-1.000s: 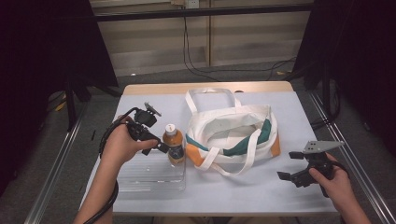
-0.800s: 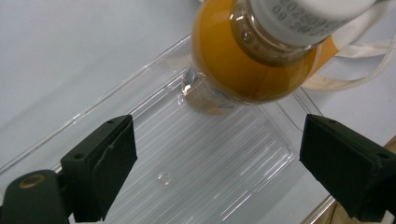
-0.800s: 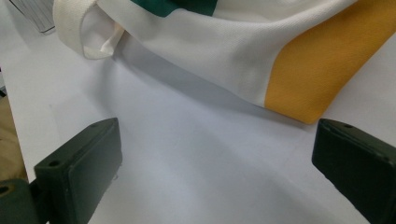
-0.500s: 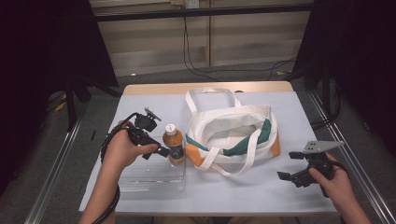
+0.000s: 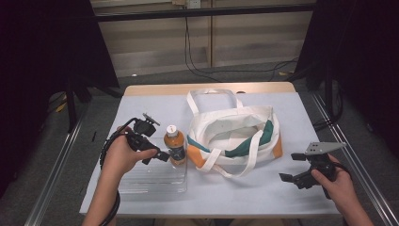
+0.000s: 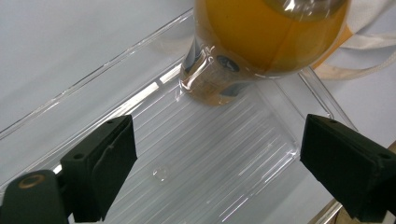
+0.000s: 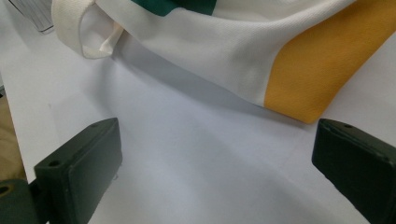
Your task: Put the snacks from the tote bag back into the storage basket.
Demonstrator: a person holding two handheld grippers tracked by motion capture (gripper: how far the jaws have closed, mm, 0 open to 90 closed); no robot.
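Holding my left gripper (image 6: 219, 172) with jaws apart just short of the orange bottle (image 5: 175, 143) standing upright in the clear tray (image 5: 155, 183), my right gripper (image 5: 301, 175) rests wide open beside the tote bag (image 5: 235, 136).

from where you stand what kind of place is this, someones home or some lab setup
Likely a lab or recording rig, not a home: dark curtains around a lone table, metal floor rails, cables along the bare wall.

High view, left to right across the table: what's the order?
Left hand-held gripper → orange-filled plastic bottle with a white cap → white canvas tote bag with green and orange panels → right hand-held gripper. The clear plastic tray sits under the gripper and bottle, so it's left out.
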